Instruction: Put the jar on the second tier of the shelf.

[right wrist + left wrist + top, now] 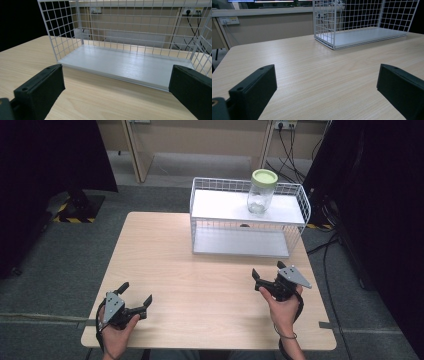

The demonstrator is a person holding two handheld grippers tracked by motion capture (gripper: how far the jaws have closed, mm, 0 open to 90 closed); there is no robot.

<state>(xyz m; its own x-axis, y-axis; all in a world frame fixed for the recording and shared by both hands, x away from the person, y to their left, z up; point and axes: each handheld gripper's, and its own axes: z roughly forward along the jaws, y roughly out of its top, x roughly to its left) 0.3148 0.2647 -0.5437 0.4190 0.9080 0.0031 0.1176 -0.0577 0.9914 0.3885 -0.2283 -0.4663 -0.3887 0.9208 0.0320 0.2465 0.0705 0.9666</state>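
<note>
Left gripper [136, 296] and right gripper [266, 274] rest near edge, jaws apart, empty. Jar [261, 191] sits on rack [297, 199] top, far right; right one should approach level, grip below lid.

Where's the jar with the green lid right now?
In the high view the jar stands upright on the top shelf of the white wire rack, toward its right end, at the table's far side, well beyond both hand-held grippers.
</note>
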